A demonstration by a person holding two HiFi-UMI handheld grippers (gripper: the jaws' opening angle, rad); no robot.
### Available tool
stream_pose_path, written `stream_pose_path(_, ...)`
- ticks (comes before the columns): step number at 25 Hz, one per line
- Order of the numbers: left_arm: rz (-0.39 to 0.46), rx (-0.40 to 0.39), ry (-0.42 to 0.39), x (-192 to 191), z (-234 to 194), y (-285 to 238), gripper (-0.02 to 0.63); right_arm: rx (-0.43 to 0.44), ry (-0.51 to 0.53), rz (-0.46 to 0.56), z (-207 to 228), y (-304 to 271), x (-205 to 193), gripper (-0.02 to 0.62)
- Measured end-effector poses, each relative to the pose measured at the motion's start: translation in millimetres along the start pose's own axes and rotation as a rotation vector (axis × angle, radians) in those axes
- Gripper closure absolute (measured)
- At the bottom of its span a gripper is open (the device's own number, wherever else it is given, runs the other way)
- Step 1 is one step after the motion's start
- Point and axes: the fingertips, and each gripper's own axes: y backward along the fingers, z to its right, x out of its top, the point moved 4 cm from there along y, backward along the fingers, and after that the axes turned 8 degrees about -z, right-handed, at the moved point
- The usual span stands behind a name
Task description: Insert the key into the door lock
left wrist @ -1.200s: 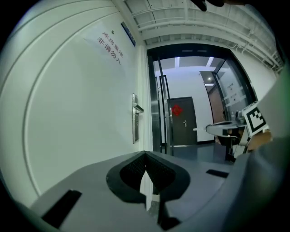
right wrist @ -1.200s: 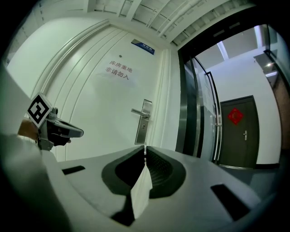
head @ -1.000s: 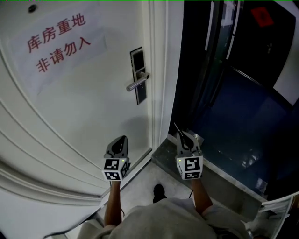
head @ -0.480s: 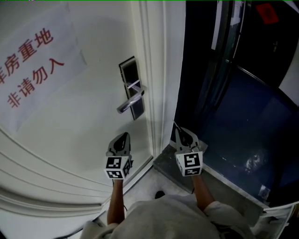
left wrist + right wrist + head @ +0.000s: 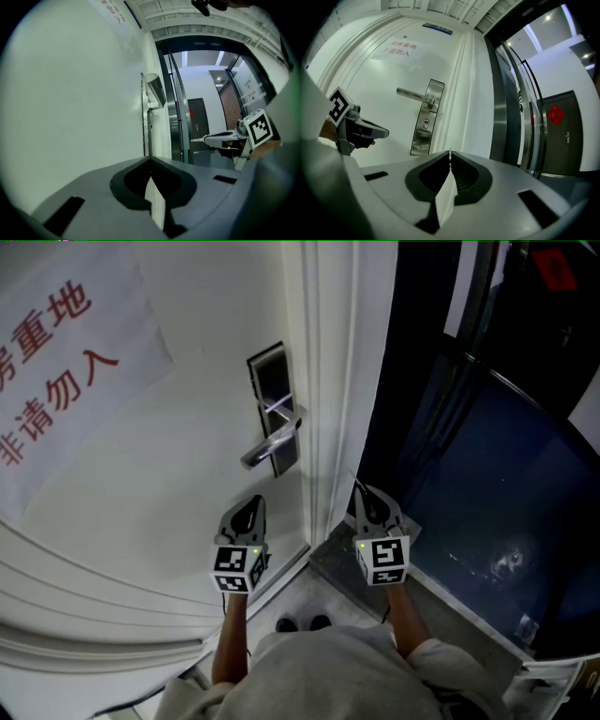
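Both grippers sit closer to the white door than a second ago, and the lock plate with its lever handle now looms larger, nearer the left gripper. Two shoe tips show on the floor where one showed before. The right gripper is clamped on the key, a thin metal blade sticking out level past its closed tips. The left gripper's jaws are closed together with nothing between them. The keyhole lies below the handle on the plate, ahead and to the left of the key, well apart from it, with the door frame edge between them.
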Motion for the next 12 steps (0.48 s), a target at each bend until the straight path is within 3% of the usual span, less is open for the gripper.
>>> stream_pose_path(8,-0.031,-0.030,-0.006,0,-5,3,0.589,-0.006,0.018,0.010,-9,-7,10,0.566)
stream_pose_path(12,-0.014,-0.005,-0.011,2,-10,12,0.589,0.025,0.024,0.024,-19,-16,17,0.566)
